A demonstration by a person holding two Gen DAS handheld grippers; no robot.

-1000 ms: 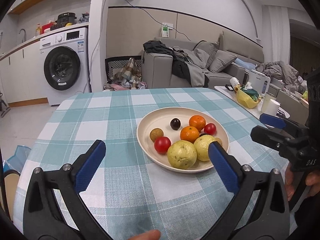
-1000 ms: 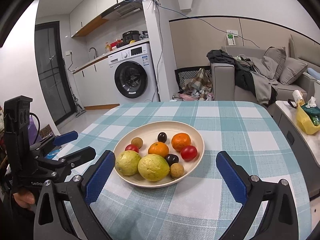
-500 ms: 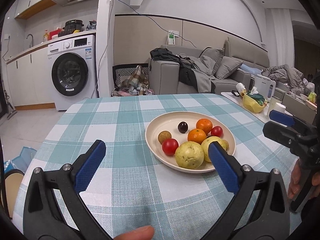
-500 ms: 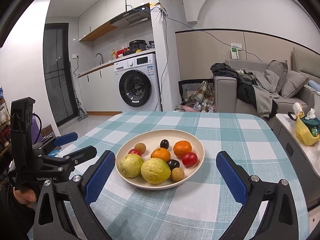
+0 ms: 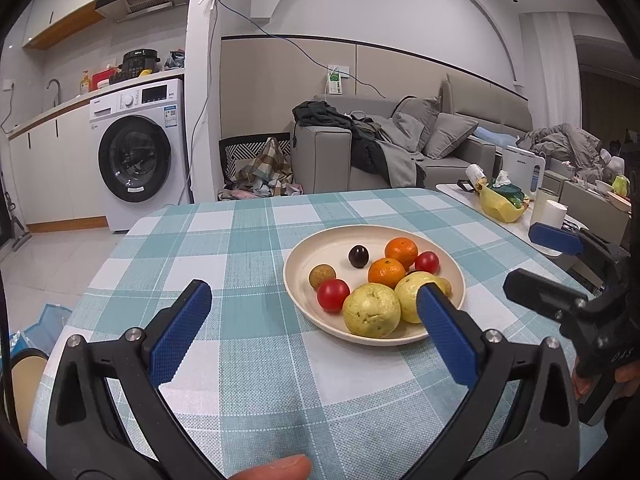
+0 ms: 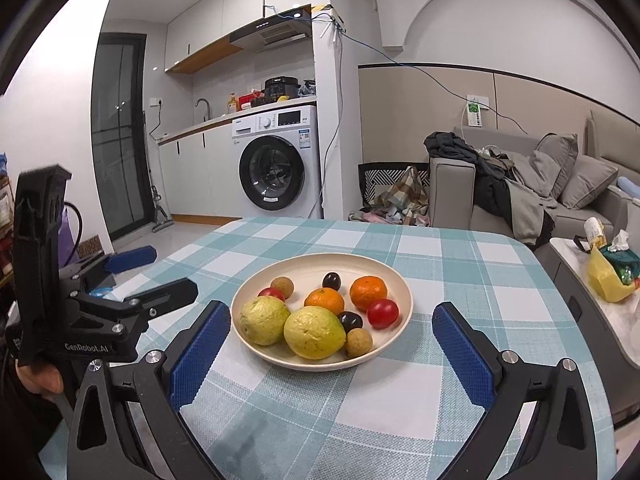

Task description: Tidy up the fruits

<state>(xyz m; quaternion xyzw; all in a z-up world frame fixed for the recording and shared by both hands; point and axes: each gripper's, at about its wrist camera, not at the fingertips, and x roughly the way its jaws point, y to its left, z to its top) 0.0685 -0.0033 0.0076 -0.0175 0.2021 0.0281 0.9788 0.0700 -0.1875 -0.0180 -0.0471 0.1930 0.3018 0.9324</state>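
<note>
Cream plate [image 6: 400,276] is holding fruit while the left gripper [image 5: 312,312] and right gripper [image 6: 332,332] are hovering near, both spread wide, empty.

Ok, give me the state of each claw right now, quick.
Left claw: open, holding nothing, above the tablecloth beside the plate.
Right claw: open, holding nothing, its fingers on either side of the plate of fruit.

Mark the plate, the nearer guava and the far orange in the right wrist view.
plate [image 6: 394,280]: right wrist view, bare far rim.
nearer guava [image 6: 314,333]: right wrist view, middle of its skin.
far orange [image 6: 368,292]: right wrist view, its centre.
</note>
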